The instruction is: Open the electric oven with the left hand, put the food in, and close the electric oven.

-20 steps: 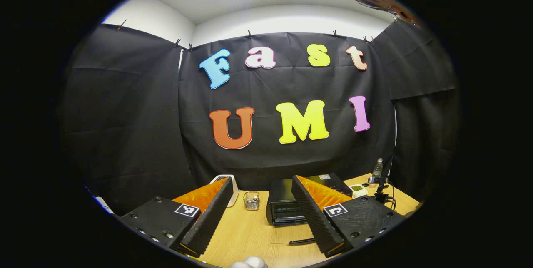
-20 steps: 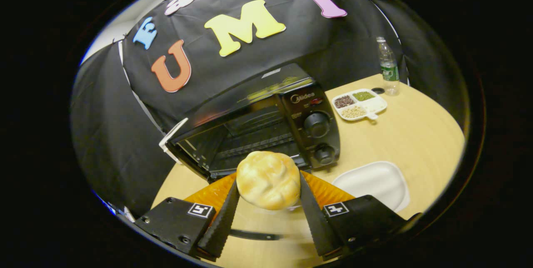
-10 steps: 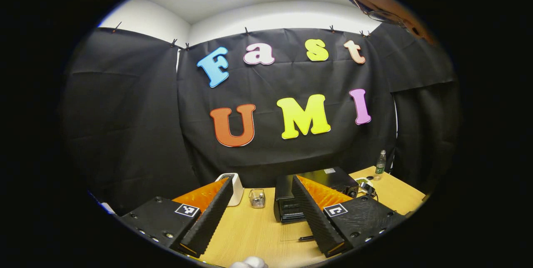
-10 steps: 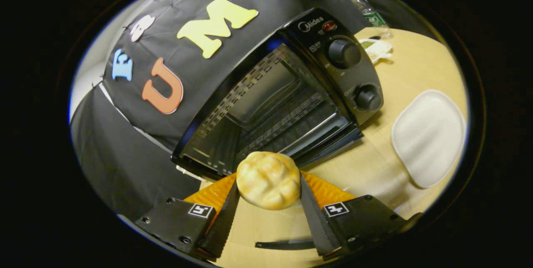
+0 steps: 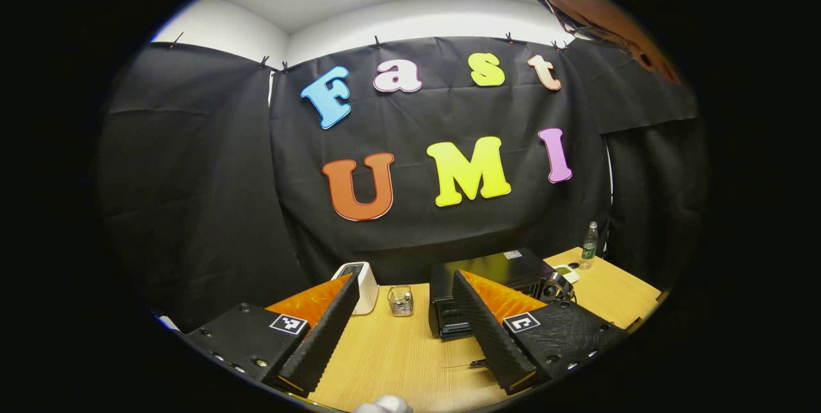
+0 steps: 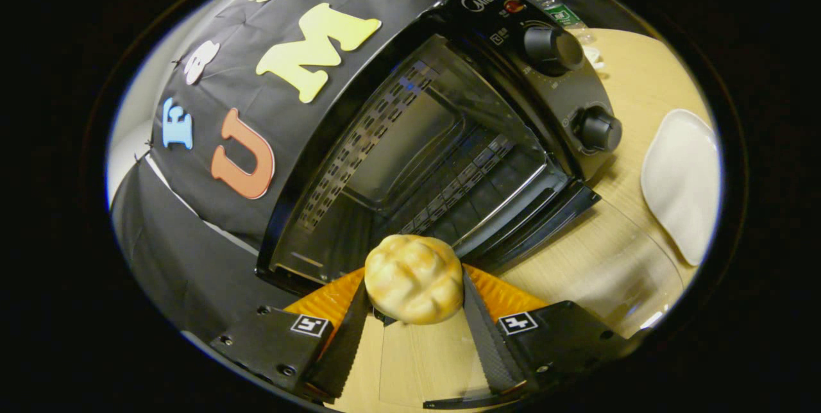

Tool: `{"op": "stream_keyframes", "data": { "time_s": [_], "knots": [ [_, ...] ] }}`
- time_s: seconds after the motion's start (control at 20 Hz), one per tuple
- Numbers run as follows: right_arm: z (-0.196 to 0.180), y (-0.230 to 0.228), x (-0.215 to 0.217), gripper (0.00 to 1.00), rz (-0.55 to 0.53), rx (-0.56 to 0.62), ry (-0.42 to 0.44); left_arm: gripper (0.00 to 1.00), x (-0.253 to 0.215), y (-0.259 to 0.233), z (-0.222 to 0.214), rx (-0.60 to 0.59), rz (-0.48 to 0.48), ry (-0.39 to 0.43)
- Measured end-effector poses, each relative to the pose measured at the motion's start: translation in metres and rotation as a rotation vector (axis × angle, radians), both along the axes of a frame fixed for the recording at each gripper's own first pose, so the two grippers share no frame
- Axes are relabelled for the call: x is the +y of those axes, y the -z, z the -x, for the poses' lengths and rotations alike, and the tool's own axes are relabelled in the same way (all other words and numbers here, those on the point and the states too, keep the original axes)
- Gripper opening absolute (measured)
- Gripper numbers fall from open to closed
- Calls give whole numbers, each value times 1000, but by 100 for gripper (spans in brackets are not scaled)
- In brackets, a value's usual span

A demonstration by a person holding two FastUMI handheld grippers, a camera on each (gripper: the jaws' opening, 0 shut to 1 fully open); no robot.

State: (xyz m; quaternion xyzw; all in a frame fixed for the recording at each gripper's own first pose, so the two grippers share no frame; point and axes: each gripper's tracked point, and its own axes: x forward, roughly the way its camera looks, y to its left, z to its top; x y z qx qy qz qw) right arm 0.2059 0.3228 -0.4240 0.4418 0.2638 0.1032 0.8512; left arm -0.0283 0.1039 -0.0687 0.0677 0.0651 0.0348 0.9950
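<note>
The black electric oven (image 6: 449, 143) stands open, its glass door (image 6: 545, 220) folded down toward me and the rack bare inside. A golden bun (image 6: 414, 278) sits pinched between both fingers of my right gripper (image 6: 414, 286), just in front of the oven's mouth and over the lowered door. In the left gripper view the oven (image 5: 494, 267) stands farther off on the wooden table (image 5: 391, 355), partly behind the right finger (image 5: 487, 329). My left gripper (image 5: 404, 336) hangs open over the table, holding nothing.
Right of the oven lies a white plate (image 6: 680, 182), and a bottle (image 6: 558, 12) stands behind it. A white device (image 5: 359, 279), a small glass holder (image 5: 401, 301) and a bottle (image 5: 589, 243) stand at the table's back. A thin dark stick (image 5: 478, 363) lies nearby.
My right gripper has carried the bun closer to the oven's mouth, over the lowered door. The left gripper has drifted slightly, still open.
</note>
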Motion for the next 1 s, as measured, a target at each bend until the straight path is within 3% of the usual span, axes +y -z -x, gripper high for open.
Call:
{"op": "stream_keyframes", "data": {
  "time_s": [0.45,0.7,1.0],
  "knots": [
    [-34,-10,1,81,-12,27,83,95,3,8,-1,18,-1,15],
    [-52,-9,-15,78,54,71,140,95,5,10,-1,24,6,14],
    [-53,-12,-21,96,187,60,150,95,5,11,-3,28,5,14]
  ]
}}
